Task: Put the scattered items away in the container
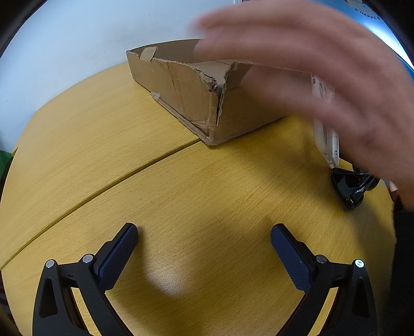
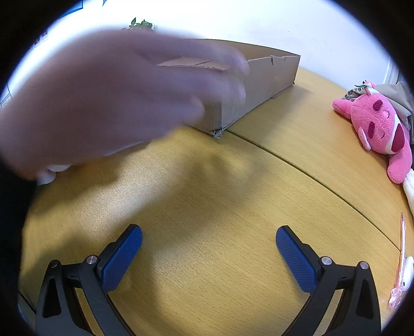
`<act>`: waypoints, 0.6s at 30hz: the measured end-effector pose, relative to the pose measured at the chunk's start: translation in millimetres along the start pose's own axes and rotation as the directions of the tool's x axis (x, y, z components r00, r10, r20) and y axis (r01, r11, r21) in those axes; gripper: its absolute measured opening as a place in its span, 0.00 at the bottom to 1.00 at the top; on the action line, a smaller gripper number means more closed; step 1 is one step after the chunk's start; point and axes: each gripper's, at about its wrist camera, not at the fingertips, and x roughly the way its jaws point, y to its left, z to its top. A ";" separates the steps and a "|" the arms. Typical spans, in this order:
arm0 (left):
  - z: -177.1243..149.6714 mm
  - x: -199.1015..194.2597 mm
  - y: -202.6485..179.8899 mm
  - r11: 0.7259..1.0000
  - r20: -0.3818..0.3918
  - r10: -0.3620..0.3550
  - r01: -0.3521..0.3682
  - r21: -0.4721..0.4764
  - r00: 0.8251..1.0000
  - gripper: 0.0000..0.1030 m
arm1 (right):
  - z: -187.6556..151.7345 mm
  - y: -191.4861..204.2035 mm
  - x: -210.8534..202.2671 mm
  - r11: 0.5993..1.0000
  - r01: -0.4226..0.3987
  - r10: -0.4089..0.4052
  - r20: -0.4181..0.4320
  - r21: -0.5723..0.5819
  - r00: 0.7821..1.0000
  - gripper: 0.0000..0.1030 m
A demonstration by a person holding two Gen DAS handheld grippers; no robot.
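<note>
A torn, shallow cardboard box (image 1: 181, 88) stands on the wooden table (image 1: 181, 186), seen also as the cardboard box (image 2: 266, 75) in the right wrist view. A blurred hand (image 1: 310, 64) hovers in front of it, showing as the hand (image 2: 103, 95) on the right camera. My left gripper (image 1: 204, 243) is open over bare wood, well short of the box. My right gripper (image 2: 209, 244) is open too, with nothing between its fingers. A black glossy item (image 1: 352, 186) and a white flat item (image 1: 326, 129) lie at the right. A pink plush toy (image 2: 380, 129) and a pink pen (image 2: 401, 258) lie at the right edge.
A seam (image 2: 310, 175) runs across the table between two tabletop sections. A white wall (image 1: 77, 51) stands behind the table. A green plant (image 2: 139, 24) shows behind the box. A beige cloth (image 2: 398, 95) sits behind the plush toy.
</note>
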 end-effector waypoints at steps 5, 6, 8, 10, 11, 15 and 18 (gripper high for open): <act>-1.0 -0.5 0.3 1.000 0.000 0.000 0.000 0.000 1.000 1.00 | 0.0 0.2 -0.2 1.000 0.000 0.000 0.000 0.000 1.000 1.00; -0.8 -0.3 0.6 1.000 0.000 0.000 0.000 0.000 1.000 1.00 | 0.0 0.2 -0.2 1.000 0.000 0.000 0.000 0.000 1.000 1.00; -0.8 -0.1 0.4 1.000 0.000 -0.001 0.001 0.000 1.000 1.00 | 0.1 0.1 -0.2 1.000 0.000 0.000 0.000 0.000 1.000 1.00; -1.2 -0.3 0.5 1.000 0.000 -0.001 0.001 0.001 1.000 1.00 | 0.1 0.2 -0.2 1.000 0.000 0.000 0.000 0.000 1.000 1.00; -1.0 -0.1 0.7 1.000 0.000 -0.001 0.001 0.001 1.000 1.00 | 0.1 0.1 -0.2 1.000 0.001 -0.001 0.000 0.000 1.000 1.00; -1.7 -0.4 0.4 1.000 0.000 -0.001 0.001 0.001 1.000 1.00 | 0.1 0.0 -0.2 1.000 0.000 0.000 0.000 0.000 1.000 1.00; -1.6 -0.8 0.4 1.000 0.000 -0.001 0.001 0.001 1.000 1.00 | -0.1 -0.1 -0.1 1.000 0.001 -0.001 0.000 0.002 1.000 1.00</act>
